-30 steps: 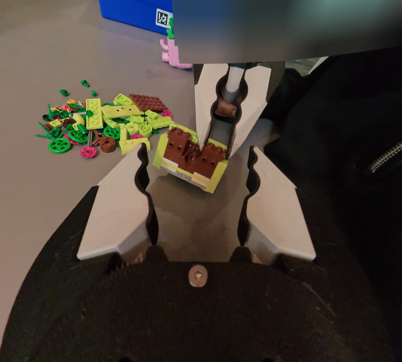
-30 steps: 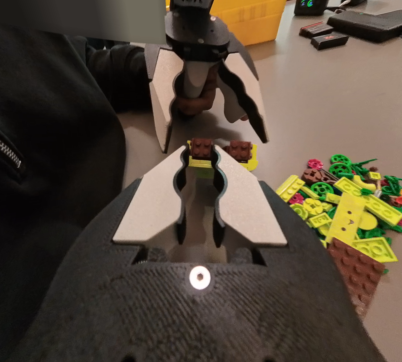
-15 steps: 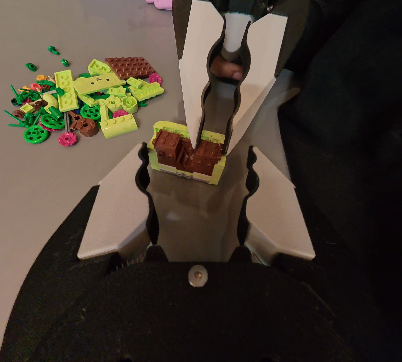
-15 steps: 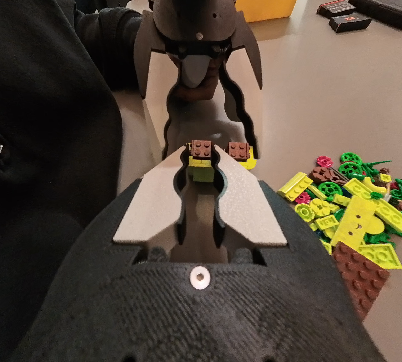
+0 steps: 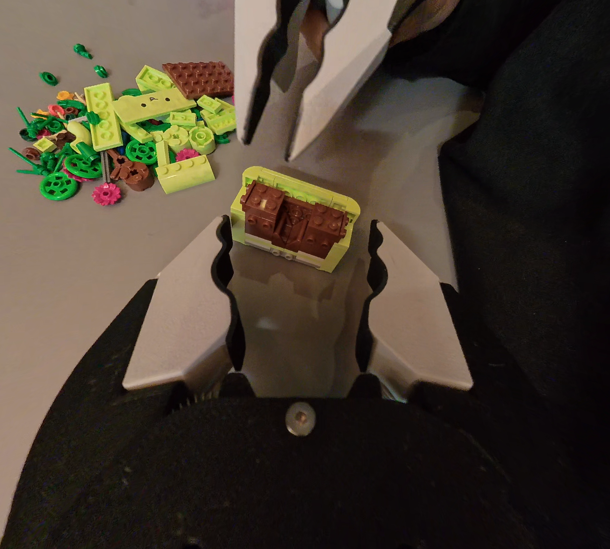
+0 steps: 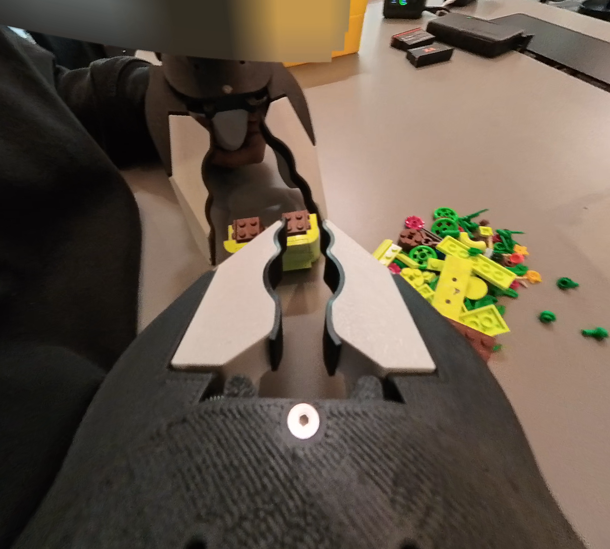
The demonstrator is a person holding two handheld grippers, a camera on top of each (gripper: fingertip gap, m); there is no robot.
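A small build of lime green and brown bricks (image 5: 293, 223) stands on the grey table (image 5: 82, 269). My left gripper (image 5: 298, 226) is open, and its fingertips flank the build on both sides, the left tip close to its lime edge. My right gripper (image 5: 267, 147) hangs just above and behind the build with its jaws a narrow gap apart and nothing between them. In the right wrist view my right gripper (image 6: 303, 226) is in front of the build (image 6: 297, 252), and the left gripper's fingers (image 6: 188, 190) straddle the build from the far side.
A pile of loose lime, green, brown and pink pieces (image 5: 132, 130) lies left of the build, with a brown plate (image 5: 201, 79) at its far edge; it also shows in the right wrist view (image 6: 462, 269). A yellow bin (image 6: 358, 5) and black devices (image 6: 475, 31) stand farther back. A person's dark sleeve (image 5: 528, 236) is on the right. The tips of one gripper are about 5 cm away from the tips of the other.
My right gripper has let go of the brown brick on the build and lifted clear. My left gripper has moved forward, so the build now sits between its open fingertips.
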